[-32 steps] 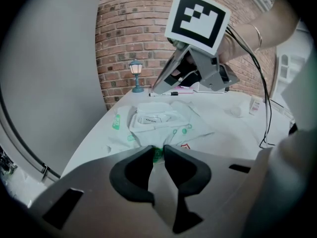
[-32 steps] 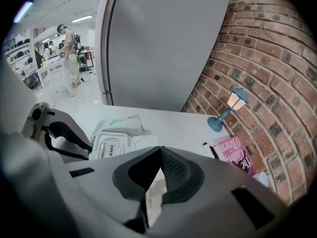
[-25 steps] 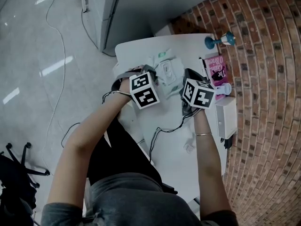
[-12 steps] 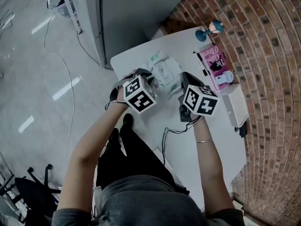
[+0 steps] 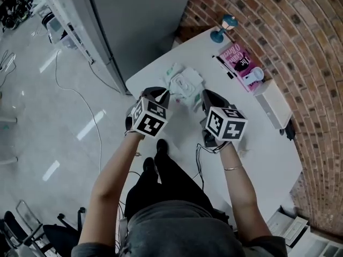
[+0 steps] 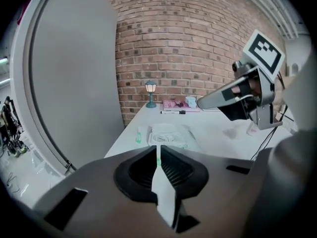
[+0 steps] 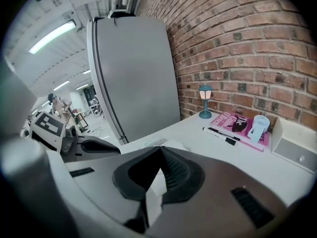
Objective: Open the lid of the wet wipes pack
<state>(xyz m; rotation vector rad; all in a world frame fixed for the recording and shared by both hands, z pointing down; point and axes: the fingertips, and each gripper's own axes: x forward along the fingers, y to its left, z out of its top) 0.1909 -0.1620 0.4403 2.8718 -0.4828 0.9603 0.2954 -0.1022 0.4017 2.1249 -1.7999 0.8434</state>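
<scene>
The wipes pack [image 5: 185,84] lies flat on the table [image 5: 257,143], just ahead of both grippers, its lid apparently still down. Our left gripper [image 5: 162,94] has just been closing and is now down to a sliver with nothing in it; the right gripper [image 5: 205,98] is fully closed, also empty. Nothing pins the pack, so we'd expect a pry at the lid to drag or lift the whole thing, perhaps towards the table's edge.
</scene>
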